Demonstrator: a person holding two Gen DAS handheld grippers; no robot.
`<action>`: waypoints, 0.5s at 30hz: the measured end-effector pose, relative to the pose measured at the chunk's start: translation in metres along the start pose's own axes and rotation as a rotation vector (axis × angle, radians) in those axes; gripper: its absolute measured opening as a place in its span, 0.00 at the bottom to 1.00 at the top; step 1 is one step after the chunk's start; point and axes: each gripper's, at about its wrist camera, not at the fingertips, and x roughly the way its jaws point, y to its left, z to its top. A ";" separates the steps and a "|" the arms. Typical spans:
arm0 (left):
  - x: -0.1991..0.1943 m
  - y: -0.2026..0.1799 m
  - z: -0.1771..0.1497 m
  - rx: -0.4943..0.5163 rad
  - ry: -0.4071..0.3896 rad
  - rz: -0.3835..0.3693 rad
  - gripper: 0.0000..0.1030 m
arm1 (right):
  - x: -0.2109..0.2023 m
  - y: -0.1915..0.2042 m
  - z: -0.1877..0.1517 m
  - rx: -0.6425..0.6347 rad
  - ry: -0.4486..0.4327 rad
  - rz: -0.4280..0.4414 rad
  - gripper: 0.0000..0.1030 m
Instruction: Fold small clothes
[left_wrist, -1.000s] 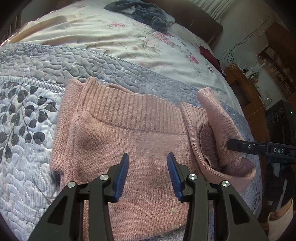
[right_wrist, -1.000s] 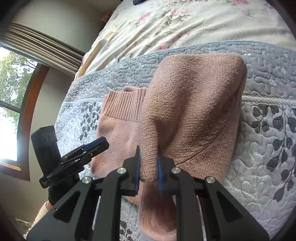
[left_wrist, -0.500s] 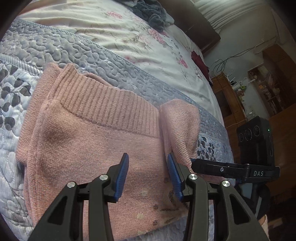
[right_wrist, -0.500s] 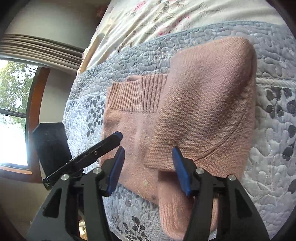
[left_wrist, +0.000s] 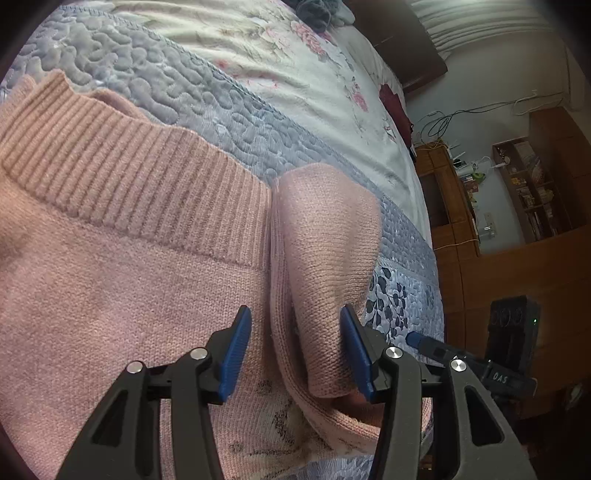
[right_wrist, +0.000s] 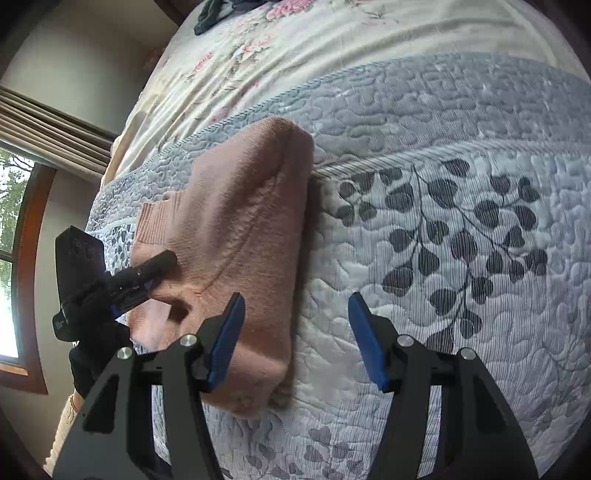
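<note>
Quilted grey bedspread (right_wrist: 424, 266) carries a pink knit sweater (left_wrist: 122, 295), lying at ten o'clock in the right wrist view. Left gripper (left_wrist: 295, 349) hovers spread apart over its folded sleeve (left_wrist: 325, 266); right gripper (right_wrist: 295, 339) gapes empty beside it.

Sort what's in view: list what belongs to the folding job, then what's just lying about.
Job:
pink sweater
left gripper, jaws open
right gripper, jaws open
quilt it lies on

Lying about:
dark clothes at the bed's far end
dark red cloth
shelves
window
</note>
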 end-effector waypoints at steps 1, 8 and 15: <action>0.003 0.002 0.001 -0.015 0.006 -0.004 0.50 | 0.004 -0.006 -0.004 0.013 0.004 0.007 0.57; 0.025 -0.006 0.003 -0.028 0.039 -0.037 0.37 | 0.017 -0.032 -0.018 0.096 0.016 0.055 0.57; 0.003 -0.016 -0.006 -0.004 -0.037 -0.092 0.21 | 0.009 -0.031 -0.022 0.088 0.000 0.064 0.57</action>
